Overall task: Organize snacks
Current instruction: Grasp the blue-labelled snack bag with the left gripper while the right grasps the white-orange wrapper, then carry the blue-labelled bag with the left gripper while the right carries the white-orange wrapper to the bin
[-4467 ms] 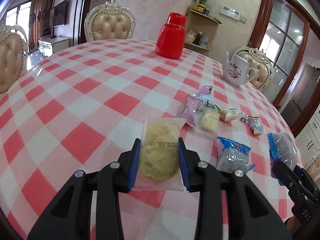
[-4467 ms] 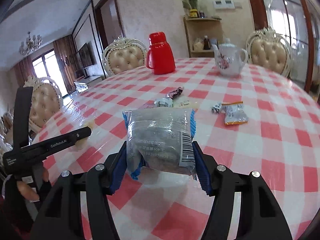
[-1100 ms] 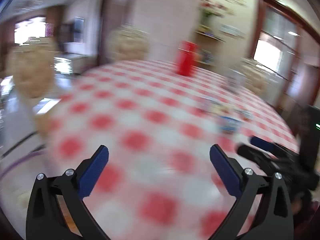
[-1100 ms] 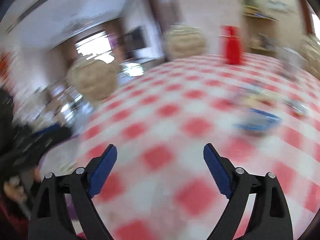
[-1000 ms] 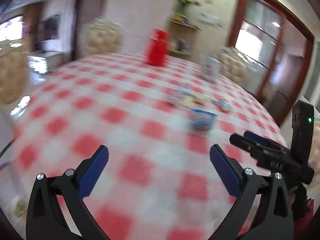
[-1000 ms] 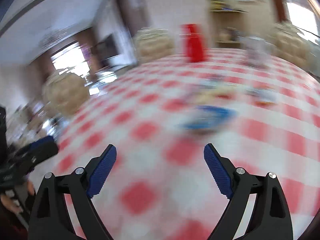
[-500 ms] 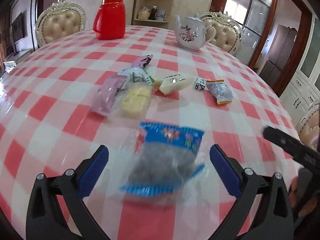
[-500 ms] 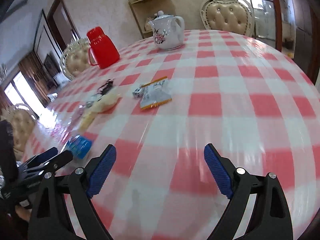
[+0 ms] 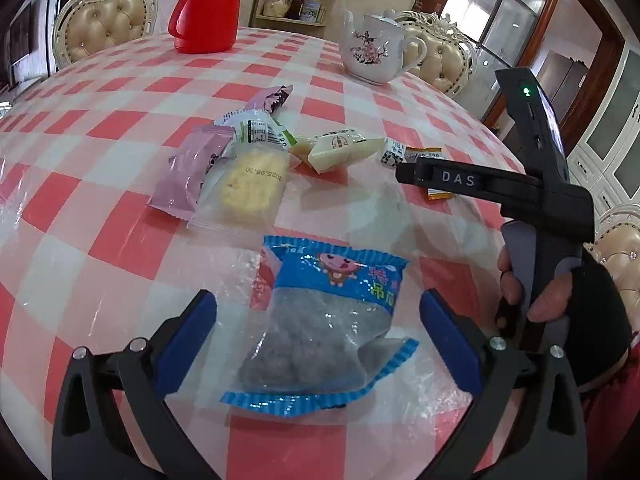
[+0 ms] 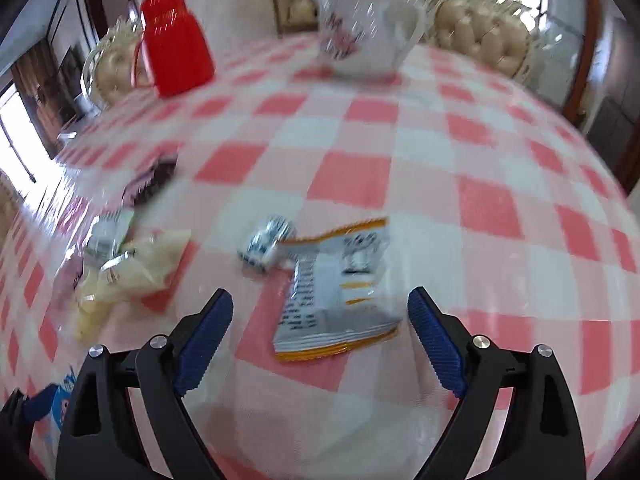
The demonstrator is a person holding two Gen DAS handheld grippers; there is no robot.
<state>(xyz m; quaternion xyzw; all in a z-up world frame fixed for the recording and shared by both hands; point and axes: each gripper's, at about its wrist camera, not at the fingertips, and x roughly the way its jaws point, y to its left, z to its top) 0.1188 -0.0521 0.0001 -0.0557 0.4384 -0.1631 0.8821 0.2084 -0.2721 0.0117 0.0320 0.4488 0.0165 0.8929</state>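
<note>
- Dark-filled packet lies nearest on the table
- Biscuit packet just beyond it
- Teapot far right, flask far left

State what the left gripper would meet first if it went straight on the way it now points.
Most likely the blue-edged snack packet, which lies on the table between the open jaws of the left gripper; depth is uncertain.

Dining room interior, viewed across a round bench covered in red-and-white check cloth under clear plastic.

Cream tufted chairs with carved white frames are placed around the far edge. A wooden corner shelf holding jars is set against a pale patterned wall. Glazed doors in dark wood frames are seen at right, with white panelled cabinets beside them. Daylight is admitted at left.
</note>
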